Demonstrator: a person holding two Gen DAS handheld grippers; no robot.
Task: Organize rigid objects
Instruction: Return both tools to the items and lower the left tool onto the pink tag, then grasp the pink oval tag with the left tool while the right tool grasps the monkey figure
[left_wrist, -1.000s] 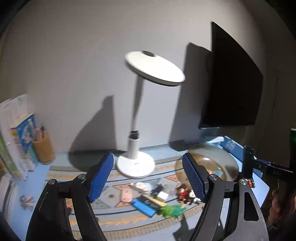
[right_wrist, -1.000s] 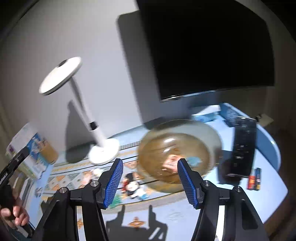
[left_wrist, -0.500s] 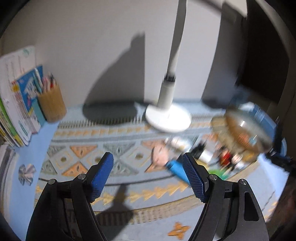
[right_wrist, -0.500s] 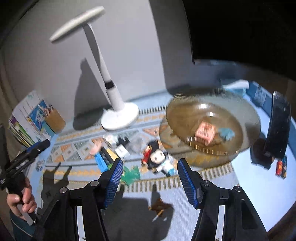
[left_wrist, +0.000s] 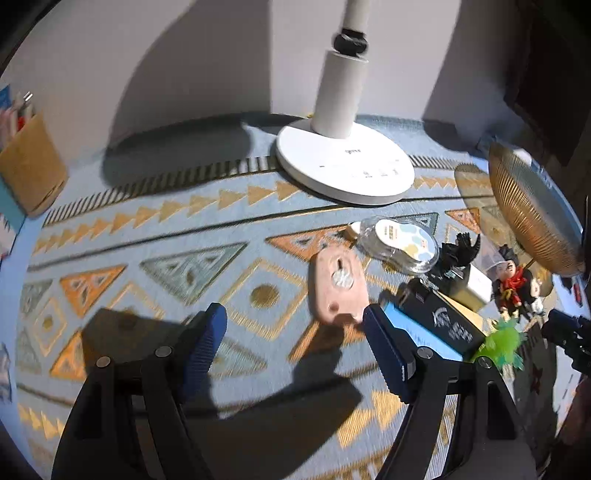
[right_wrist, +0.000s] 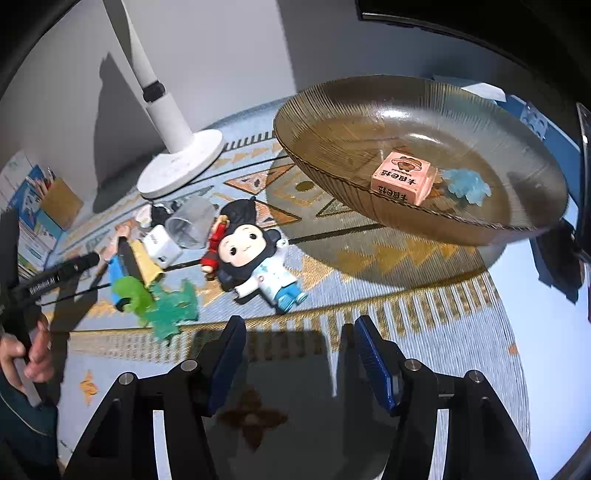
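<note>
We see both tongs, left (left_wrist: 295, 325) and right (right_wrist: 299, 343), apart and empty above the table (right_wrist: 535, 332); toys (right_wrist: 255, 251) lie beside the bowl (right_wrist: 332, 110) holding a pink box (right_wrist: 400, 177).

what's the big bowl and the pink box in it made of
The bowl looks like amber-tinted glass: see-through, glossy, with fine ribs at the rim. The pink box looks like matte printed card, with sharp folded edges, though plastic is possible.
</note>
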